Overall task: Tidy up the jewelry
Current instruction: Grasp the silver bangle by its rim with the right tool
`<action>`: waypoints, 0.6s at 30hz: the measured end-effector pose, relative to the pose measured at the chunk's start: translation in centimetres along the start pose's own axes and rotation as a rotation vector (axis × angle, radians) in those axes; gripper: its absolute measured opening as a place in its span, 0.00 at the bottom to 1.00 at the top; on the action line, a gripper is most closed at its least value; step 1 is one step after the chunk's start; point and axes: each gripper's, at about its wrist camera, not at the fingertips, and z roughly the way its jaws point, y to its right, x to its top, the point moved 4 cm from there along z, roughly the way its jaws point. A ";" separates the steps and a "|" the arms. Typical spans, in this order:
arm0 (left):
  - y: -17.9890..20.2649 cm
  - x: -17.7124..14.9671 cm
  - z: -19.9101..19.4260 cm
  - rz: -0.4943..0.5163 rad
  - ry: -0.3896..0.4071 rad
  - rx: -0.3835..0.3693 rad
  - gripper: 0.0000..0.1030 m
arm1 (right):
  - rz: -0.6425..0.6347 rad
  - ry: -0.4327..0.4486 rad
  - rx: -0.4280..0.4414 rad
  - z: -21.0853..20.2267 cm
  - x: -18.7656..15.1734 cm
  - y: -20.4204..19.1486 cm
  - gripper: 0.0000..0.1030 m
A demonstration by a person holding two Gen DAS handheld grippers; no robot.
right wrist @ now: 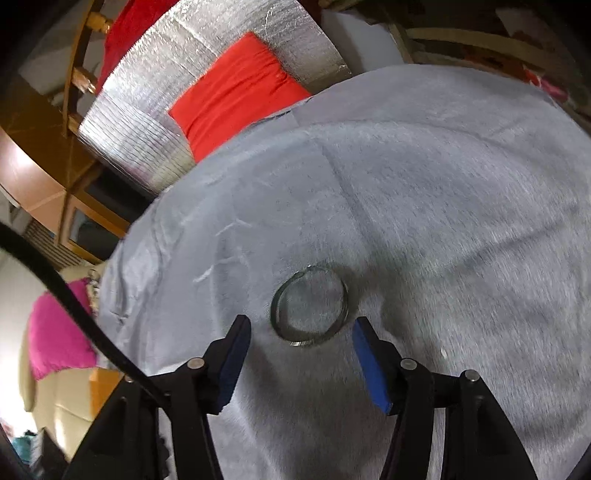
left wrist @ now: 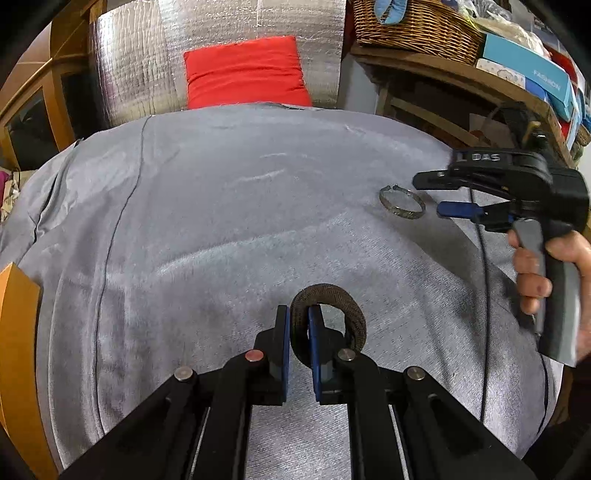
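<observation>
Left hand-held gripper point(left wrist: 298, 334) squeezes a dark woven round bracelet point(left wrist: 328, 321) to carry it, while the right hand-held gripper point(right wrist: 301, 356) gapes wide, ready for the thin silver metal bangle point(right wrist: 309, 307) on the grey cloth point(right wrist: 443, 221).

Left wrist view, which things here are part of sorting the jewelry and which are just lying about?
Part of the job:
- dark braided bracelet, pinched in the left gripper
- silver bangle on the grey cloth, ahead of the open right gripper

Just lying about:
- red cushion
- wicker basket
- blue box
</observation>
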 end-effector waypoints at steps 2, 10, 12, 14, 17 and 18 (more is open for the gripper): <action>-0.2 0.0 0.1 -0.007 -0.008 -0.001 0.10 | -0.023 -0.005 -0.038 0.8 0.2 -0.3 0.63; -1.3 0.1 0.6 -0.044 -0.026 -0.009 0.10 | -0.160 0.001 -0.192 3.4 0.3 -2.1 0.73; -1.4 0.0 1.0 -0.049 -0.037 -0.005 0.10 | -0.207 0.012 -0.243 3.9 0.1 -2.6 0.73; -1.2 -0.2 1.5 -0.048 -0.048 0.002 0.10 | -0.243 0.026 -0.286 4.3 -0.1 -2.8 0.73; -1.1 -0.4 2.1 -0.049 -0.064 0.011 0.10 | -0.299 0.042 -0.367 4.6 -0.3 -3.1 0.63; -1.1 -0.5 2.3 -0.049 -0.068 0.014 0.10 | -0.308 0.045 -0.374 4.7 -0.3 -3.2 0.63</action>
